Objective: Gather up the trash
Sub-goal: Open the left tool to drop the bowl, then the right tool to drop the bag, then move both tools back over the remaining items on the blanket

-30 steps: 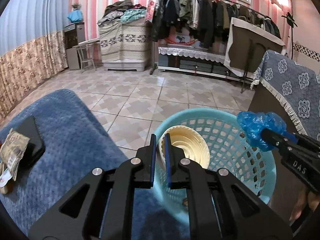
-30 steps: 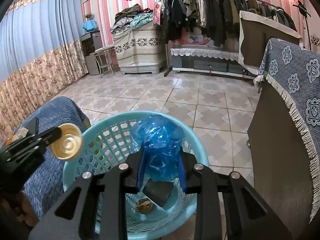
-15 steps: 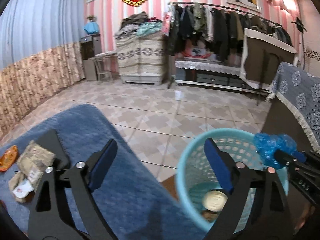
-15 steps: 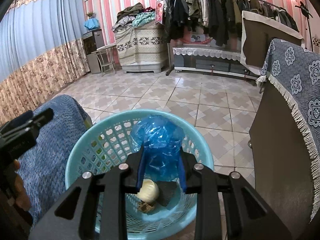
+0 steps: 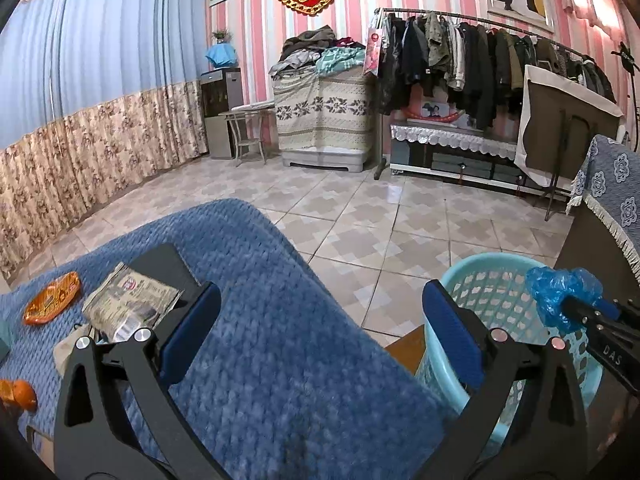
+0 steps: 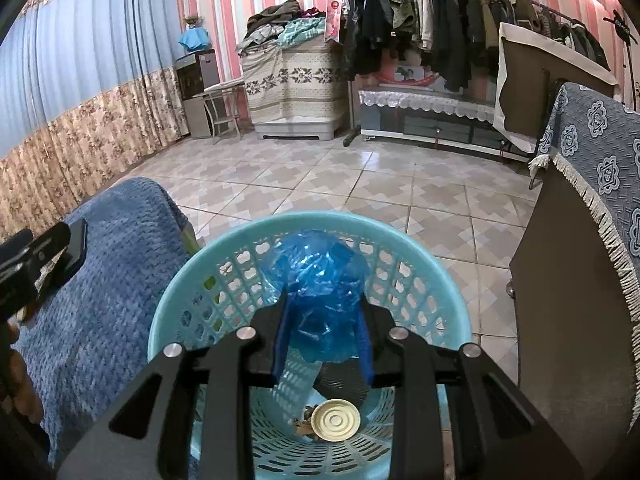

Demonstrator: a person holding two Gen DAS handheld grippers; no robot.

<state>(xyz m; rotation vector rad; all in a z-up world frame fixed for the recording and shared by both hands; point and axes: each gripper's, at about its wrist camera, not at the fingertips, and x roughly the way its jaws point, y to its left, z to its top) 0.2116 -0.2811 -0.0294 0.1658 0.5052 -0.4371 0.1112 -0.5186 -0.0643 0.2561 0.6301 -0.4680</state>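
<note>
A crumpled blue plastic bag [image 6: 318,292] sits clamped between your right gripper's [image 6: 322,334] fingers, above the turquoise basket [image 6: 436,276] holding a round tin lid [image 6: 335,424]. Your left gripper [image 5: 320,334] hangs spread wide, empty, over the blue blanket [image 5: 280,312].

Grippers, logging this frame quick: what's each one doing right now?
Left gripper: jaws wide open, holding nothing.
Right gripper: jaws closed on the crumpled blue plastic bag, above the basket.
</note>
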